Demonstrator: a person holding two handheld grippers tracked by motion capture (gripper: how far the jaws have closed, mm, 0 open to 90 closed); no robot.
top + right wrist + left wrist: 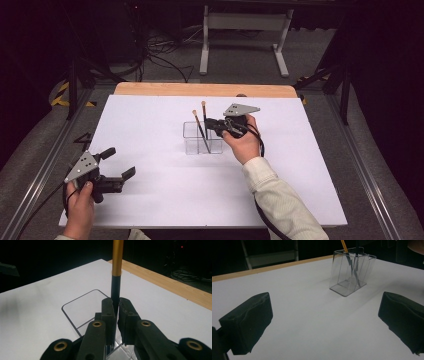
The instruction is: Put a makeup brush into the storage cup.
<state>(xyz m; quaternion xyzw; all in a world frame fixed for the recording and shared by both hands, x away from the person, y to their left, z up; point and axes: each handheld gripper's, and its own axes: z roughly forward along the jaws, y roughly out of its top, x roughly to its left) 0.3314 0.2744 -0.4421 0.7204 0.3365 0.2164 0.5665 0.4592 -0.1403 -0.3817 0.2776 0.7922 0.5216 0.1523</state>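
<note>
A clear plastic holder (202, 144) stands mid-table on the white sheet (150, 125). Two thin sticks rise from it. One leans left (197, 121). The other, black below and gold above (204, 111), stands upright with my right gripper (212, 125) shut on its black part just above the holder's rim. In the right gripper view the pads pinch that stick (117, 265) over the holder's rim (75, 302), right gripper (116, 307). My left gripper (118, 163) rests open near the front left, empty. In its view, left gripper (324, 322), the holder (352, 277) lies ahead to the right.
The table's wooden far edge (205, 90) borders the white sheet. Beyond it stand a grey metal frame (245, 30) and loose cables (160, 55) on the floor. Metal rails (45, 160) run along both sides of the table.
</note>
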